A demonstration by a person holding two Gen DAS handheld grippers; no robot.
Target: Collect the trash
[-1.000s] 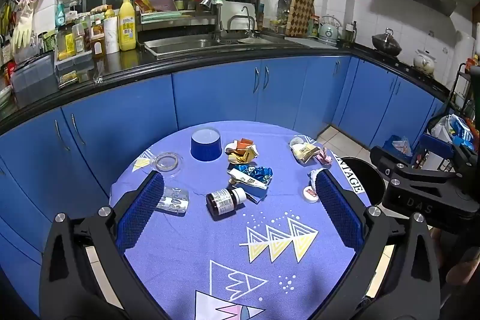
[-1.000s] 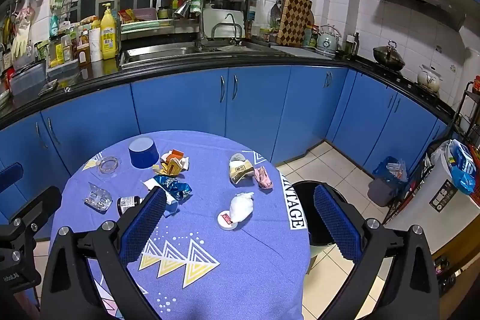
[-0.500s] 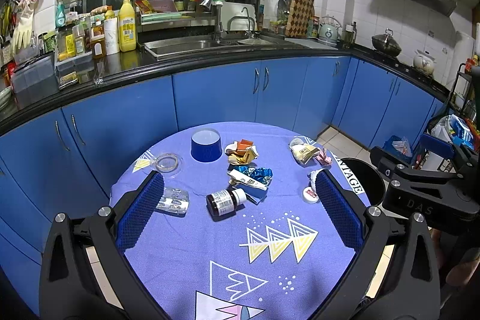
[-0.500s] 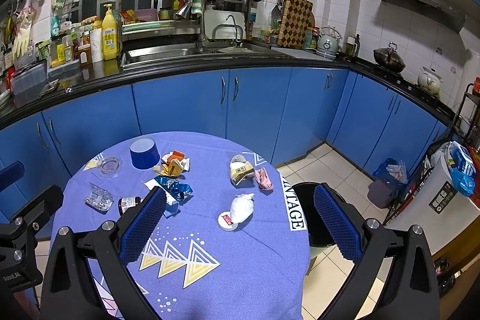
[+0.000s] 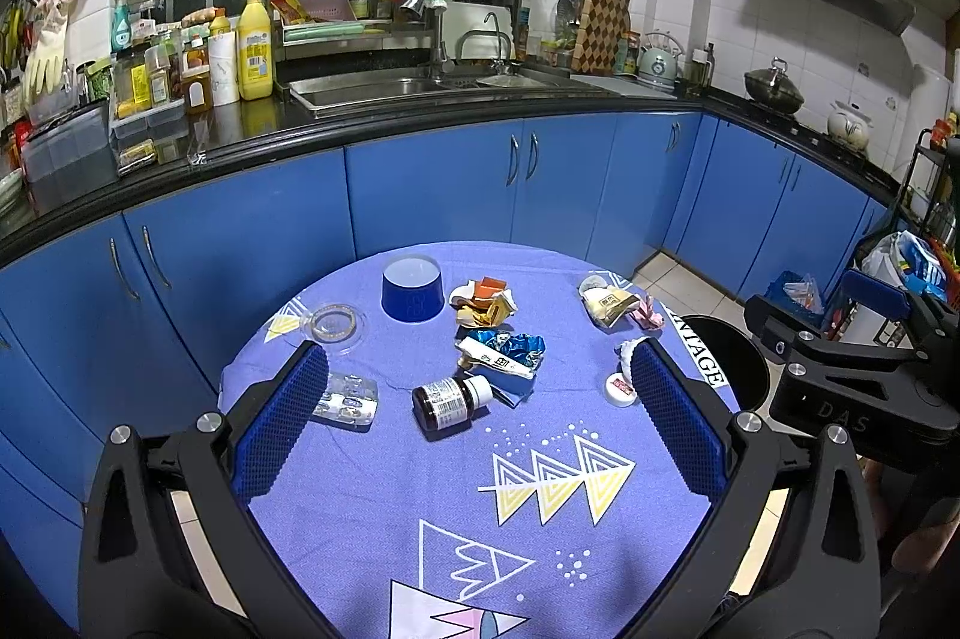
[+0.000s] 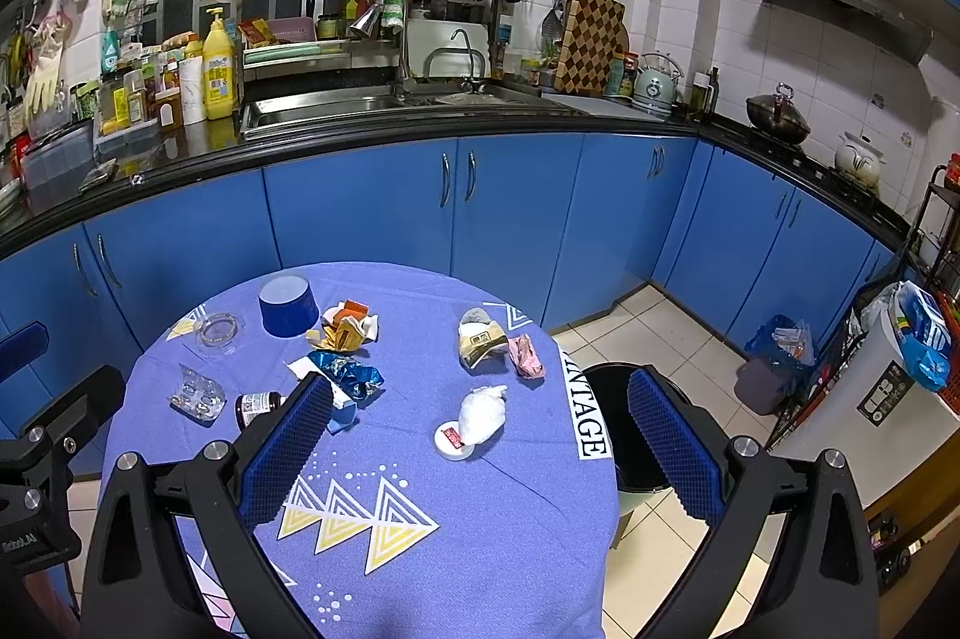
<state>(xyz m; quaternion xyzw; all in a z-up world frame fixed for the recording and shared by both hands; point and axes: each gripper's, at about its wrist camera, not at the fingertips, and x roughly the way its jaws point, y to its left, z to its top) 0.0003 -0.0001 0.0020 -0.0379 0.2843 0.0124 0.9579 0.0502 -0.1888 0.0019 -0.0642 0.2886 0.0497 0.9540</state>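
Note:
Trash lies on a round table with a blue cloth [image 5: 420, 489]: a brown bottle [image 5: 450, 401], a blue foil wrapper [image 5: 507, 348], an orange wrapper [image 5: 483, 303], a beige wrapper [image 5: 606, 306], a pink wrapper [image 6: 526, 356], a white crumpled tissue [image 6: 483, 411] by a small white lid [image 6: 453, 440], and a clear blister pack [image 5: 345, 402]. A black bin [image 6: 630, 423] stands on the floor right of the table. My left gripper [image 5: 477, 423] is open and empty above the table's near side. My right gripper [image 6: 480, 453] is open and empty, above the tissue side.
An upturned blue cup [image 5: 413, 289] and a glass ashtray [image 5: 333, 324] sit at the table's far left. Blue cabinets [image 5: 432, 195] with a black counter and sink run behind. A second bin [image 6: 774, 366] and a rack stand at the right.
The right gripper's view has shifted slightly; the table items sit a little lower and nearer. The left gripper is almost still.

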